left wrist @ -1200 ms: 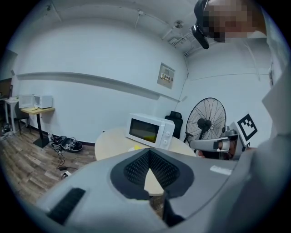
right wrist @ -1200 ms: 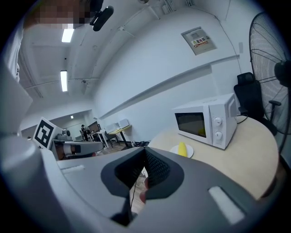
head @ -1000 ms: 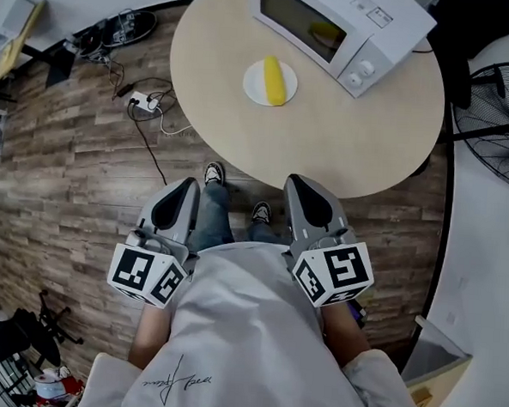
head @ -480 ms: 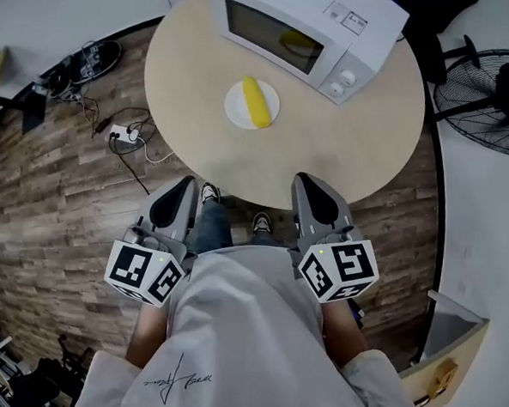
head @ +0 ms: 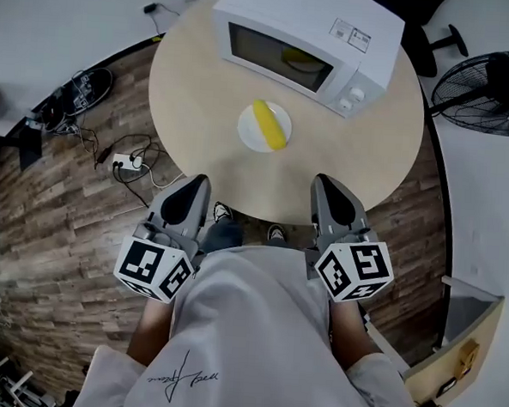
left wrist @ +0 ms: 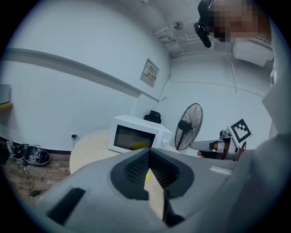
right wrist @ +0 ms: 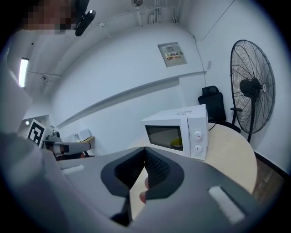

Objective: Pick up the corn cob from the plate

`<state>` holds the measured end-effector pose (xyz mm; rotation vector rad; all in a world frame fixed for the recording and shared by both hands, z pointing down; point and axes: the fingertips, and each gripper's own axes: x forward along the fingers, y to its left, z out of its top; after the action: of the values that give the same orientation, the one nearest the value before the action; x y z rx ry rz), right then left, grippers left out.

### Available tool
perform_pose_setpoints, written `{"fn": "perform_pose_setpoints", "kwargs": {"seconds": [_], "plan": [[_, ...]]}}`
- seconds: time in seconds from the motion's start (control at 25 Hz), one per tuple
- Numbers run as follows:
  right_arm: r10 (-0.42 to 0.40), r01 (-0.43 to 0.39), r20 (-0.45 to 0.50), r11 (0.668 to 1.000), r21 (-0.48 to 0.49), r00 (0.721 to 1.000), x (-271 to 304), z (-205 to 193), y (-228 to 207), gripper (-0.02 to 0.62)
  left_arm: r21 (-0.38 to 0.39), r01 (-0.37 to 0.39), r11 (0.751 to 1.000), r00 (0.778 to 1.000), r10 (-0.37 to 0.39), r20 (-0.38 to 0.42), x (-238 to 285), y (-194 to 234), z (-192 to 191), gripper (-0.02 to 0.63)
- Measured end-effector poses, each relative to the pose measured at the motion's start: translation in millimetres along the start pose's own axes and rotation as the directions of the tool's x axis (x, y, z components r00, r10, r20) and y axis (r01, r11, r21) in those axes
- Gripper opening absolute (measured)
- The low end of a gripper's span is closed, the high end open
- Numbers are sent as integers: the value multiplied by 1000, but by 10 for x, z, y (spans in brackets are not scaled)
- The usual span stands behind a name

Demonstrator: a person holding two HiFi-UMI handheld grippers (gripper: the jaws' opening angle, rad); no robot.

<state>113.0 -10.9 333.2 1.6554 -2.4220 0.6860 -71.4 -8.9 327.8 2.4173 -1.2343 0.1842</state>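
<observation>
Directly behind corn cob [head: 269,124] and plate [head: 247,129], a white microwave [head: 308,30].

White microwave [head: 308,38], door shut, yellow item inside, at far side of round beige table [head: 200,109]; black fan [head: 490,84] at right; power strip [head: 124,160] on wood floor [head: 55,229] at left.
</observation>
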Motion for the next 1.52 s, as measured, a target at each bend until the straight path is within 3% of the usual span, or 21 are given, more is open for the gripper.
{"fn": "perform_pose_setpoints", "kwargs": {"seconds": [0.44, 0.76, 1.04, 1.52], "plan": [[-77, 76, 23, 996, 44, 997, 201, -92, 320, 12, 22, 110, 994, 993, -109, -45, -14, 407, 16, -1], [-120, 120, 3, 993, 9, 993, 283, -155, 529, 14, 37, 200, 979, 977, -196, -79, -116, 509, -5, -2], [-138, 138, -28, 990, -4, 990, 385, -254, 484, 14, 35, 212, 977, 975, -209, -77, -44, 565, 17, -2], [-75, 75, -90, 997, -6, 993, 814, -274, 257, 25, 30, 176, 984, 981, -173, -92, 204, 578, 20, -2]]}}
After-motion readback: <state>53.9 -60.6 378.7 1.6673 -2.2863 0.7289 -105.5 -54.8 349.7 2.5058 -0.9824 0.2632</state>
